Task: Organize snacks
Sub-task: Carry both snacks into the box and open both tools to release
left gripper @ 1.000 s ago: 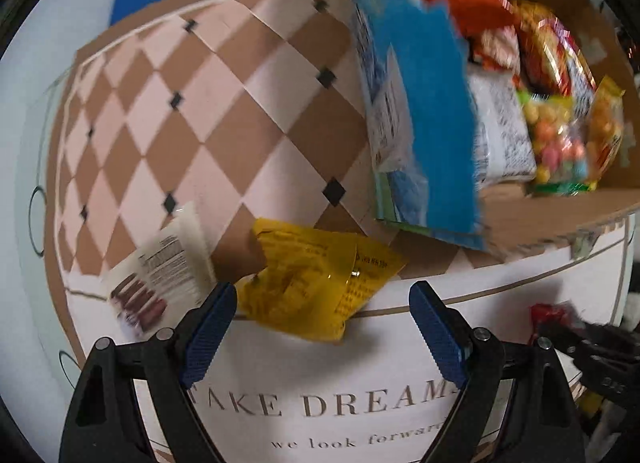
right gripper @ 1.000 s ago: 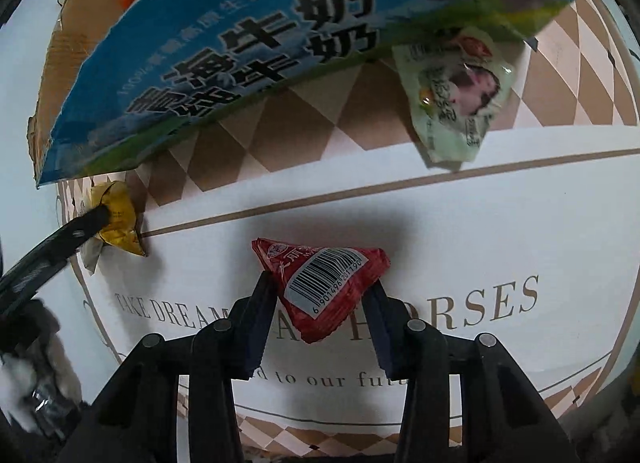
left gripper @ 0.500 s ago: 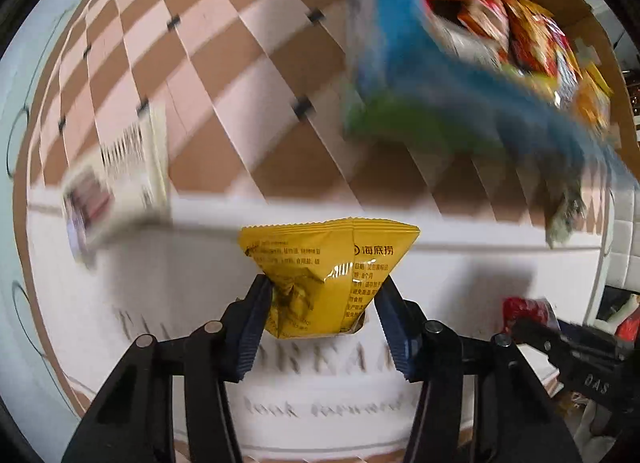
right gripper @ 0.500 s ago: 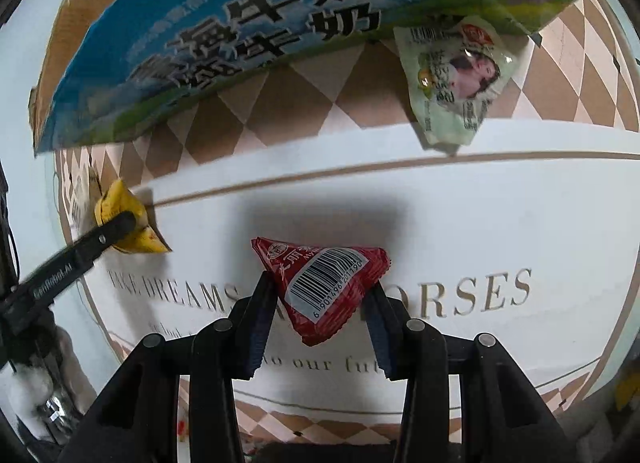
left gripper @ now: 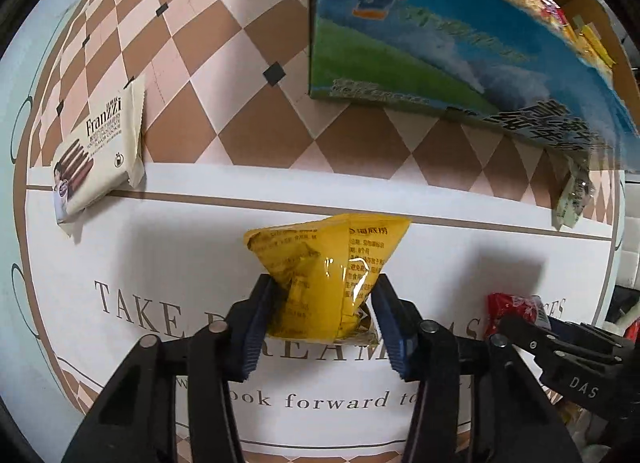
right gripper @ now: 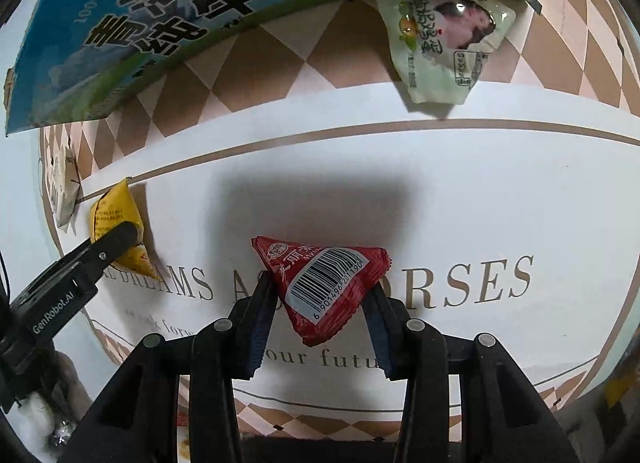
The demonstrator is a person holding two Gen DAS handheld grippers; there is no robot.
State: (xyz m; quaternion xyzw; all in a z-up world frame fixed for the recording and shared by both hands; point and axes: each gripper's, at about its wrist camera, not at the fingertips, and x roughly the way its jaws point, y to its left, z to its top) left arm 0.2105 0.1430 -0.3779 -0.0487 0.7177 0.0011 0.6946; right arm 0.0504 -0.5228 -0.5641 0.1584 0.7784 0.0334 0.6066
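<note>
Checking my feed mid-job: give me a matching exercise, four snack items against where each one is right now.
1 yellow packet
2 red packet
3 Franzzi biscuit pack
4 pale green pouch

A lying on the mat's left side
B lying beside the blue milk carton
C held in the right gripper
D held in the left gripper

Pairs: 1-D, 2-C, 3-A, 4-B

Hidden, cropped and blurred regions in my two wrist views.

My left view blurs the blue carton (left gripper: 460,35) toward the right edge; snacks behind it show only as slivers at upper right. My yellow packet (left gripper: 324,283) covers letters of the tablecloth print (left gripper: 168,315). In my right view the green packet (right gripper: 440,35) tucks under the carton, which the top edge crops.
</note>
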